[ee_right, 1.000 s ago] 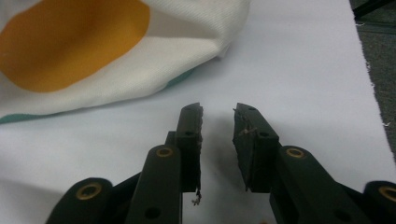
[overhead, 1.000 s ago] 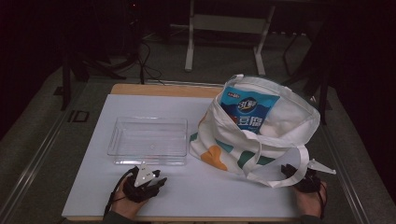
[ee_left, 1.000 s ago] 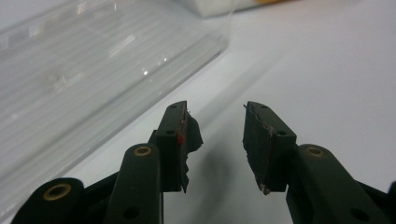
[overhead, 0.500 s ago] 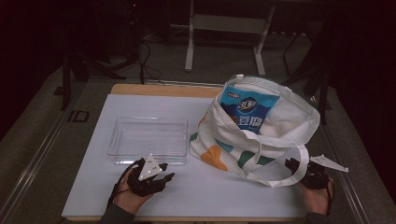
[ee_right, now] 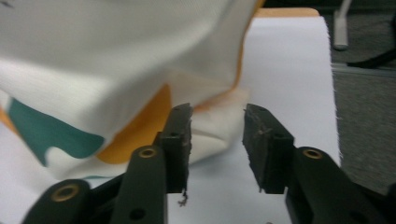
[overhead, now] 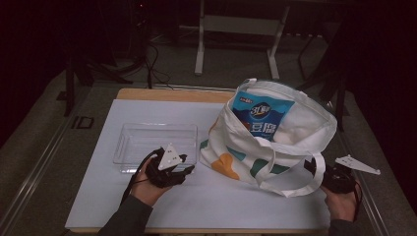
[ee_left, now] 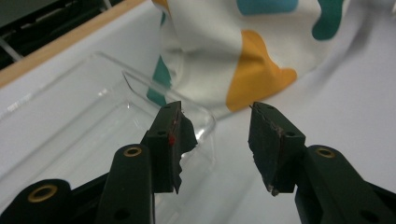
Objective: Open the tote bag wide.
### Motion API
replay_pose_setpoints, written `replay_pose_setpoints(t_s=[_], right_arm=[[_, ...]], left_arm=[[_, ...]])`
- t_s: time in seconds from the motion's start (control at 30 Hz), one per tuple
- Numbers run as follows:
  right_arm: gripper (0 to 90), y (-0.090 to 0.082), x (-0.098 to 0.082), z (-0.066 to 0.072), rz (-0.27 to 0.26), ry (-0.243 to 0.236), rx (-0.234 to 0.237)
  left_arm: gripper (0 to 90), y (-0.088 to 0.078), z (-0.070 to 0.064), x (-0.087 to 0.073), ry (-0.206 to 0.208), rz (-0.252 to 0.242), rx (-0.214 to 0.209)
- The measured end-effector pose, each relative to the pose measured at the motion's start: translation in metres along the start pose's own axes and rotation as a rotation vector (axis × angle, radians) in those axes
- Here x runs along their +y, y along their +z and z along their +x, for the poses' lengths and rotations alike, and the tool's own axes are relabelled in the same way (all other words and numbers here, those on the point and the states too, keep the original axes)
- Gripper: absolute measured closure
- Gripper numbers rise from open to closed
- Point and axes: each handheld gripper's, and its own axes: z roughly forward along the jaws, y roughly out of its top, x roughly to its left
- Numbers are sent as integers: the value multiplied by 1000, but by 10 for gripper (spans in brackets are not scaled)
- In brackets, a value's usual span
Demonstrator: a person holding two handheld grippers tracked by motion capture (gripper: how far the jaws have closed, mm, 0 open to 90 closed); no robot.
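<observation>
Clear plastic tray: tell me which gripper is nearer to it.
Left. The left gripper hovers at the clear plastic tray's near right corner; the right gripper is beyond the tote bag, by its handle.

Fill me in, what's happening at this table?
A person holds a gripper in each hand near a white tote bag with a blue snack packet standing in its mouth. The left gripper is above a clear plastic tray, jaws just opening, nothing between them. The right gripper faces the bag's corner, jaws also just opening and empty.
</observation>
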Motion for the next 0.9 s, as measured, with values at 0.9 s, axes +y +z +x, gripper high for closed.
replay_pose_setpoints(t_s=[0.9], right_arm=[[470,-5,13,1,-22,-4,91]], left_arm=[[711,55,25,98,109,-36,30]])
